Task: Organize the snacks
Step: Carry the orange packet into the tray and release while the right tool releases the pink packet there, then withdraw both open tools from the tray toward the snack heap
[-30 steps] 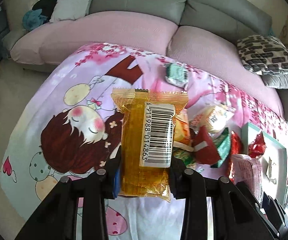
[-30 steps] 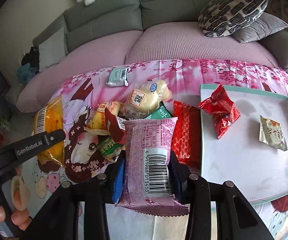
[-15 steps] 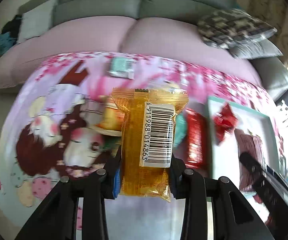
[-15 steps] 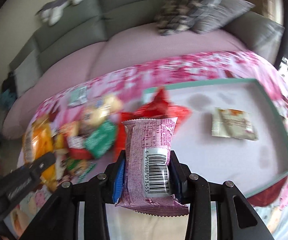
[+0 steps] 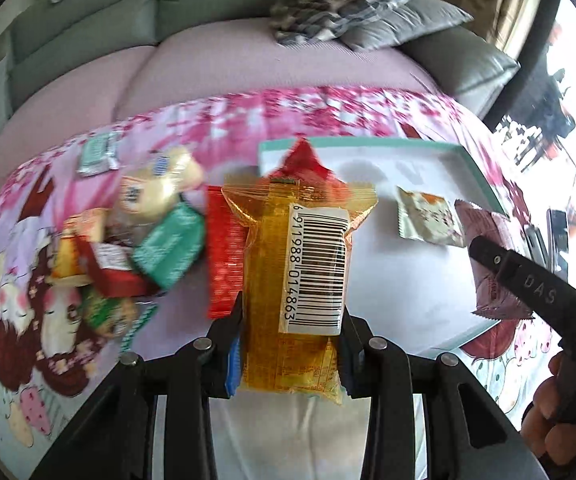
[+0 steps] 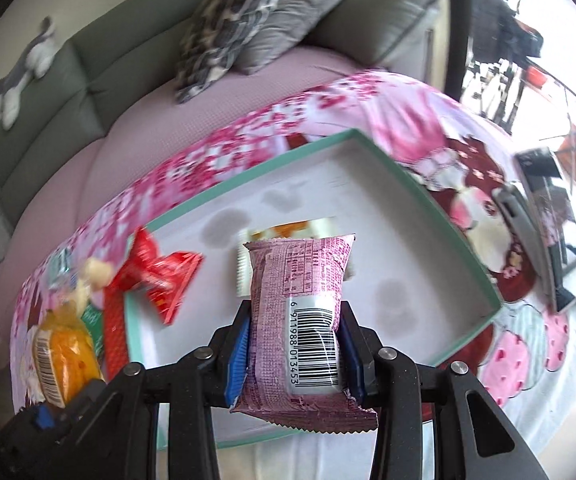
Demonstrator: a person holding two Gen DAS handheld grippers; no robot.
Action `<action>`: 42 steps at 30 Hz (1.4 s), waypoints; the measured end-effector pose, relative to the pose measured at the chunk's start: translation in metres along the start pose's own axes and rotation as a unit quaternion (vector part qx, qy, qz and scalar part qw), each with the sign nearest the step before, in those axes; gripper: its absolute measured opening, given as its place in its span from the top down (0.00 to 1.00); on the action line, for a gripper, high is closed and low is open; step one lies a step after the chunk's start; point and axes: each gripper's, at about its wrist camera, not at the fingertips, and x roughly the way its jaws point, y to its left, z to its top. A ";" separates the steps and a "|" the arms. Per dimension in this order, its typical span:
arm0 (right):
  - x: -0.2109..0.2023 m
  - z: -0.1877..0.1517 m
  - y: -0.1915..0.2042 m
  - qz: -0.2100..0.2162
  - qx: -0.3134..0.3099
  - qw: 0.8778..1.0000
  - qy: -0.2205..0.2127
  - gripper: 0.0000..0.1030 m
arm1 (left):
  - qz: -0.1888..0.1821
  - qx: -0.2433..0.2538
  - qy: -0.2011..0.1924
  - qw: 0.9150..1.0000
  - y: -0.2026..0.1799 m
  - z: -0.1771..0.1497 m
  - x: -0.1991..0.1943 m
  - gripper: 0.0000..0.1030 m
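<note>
My left gripper [image 5: 292, 324] is shut on an orange snack packet [image 5: 296, 280] with a barcode label, held above the near edge of the white tray with a teal rim [image 5: 368, 145]. My right gripper [image 6: 294, 344] is shut on a pink snack packet [image 6: 300, 312], held over the tray [image 6: 428, 188]; it also shows at the right of the left wrist view [image 5: 492, 264]. A red packet [image 6: 155, 276] and a pale green packet [image 5: 428, 216] lie in the tray. A pile of loose snacks [image 5: 143, 240] lies left of the tray.
The table wears a pink cartoon cloth [image 5: 47, 312]. A grey sofa with pink covers [image 5: 247, 68] and patterned cushions [image 6: 231, 20] stands behind. A phone-like device [image 6: 544, 216] lies right of the tray. A small green packet [image 5: 97, 154] lies apart at the far left.
Both grippers have swung right with their packets. The tray now fills the middle of both views and the right gripper is over it.
</note>
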 end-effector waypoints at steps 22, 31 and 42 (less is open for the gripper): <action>0.037 0.005 -0.052 -0.035 0.065 0.997 0.034 0.58 | -0.011 0.042 0.042 0.998 -0.046 -0.005 0.059 0.62; 0.037 0.007 -0.056 -0.043 0.070 0.996 0.035 0.26 | -0.026 0.023 0.038 0.999 -0.039 0.000 0.051 0.36; 0.029 0.009 -0.048 -0.038 0.054 0.998 0.013 0.00 | -0.007 -0.046 0.012 0.999 -0.002 0.010 0.028 0.27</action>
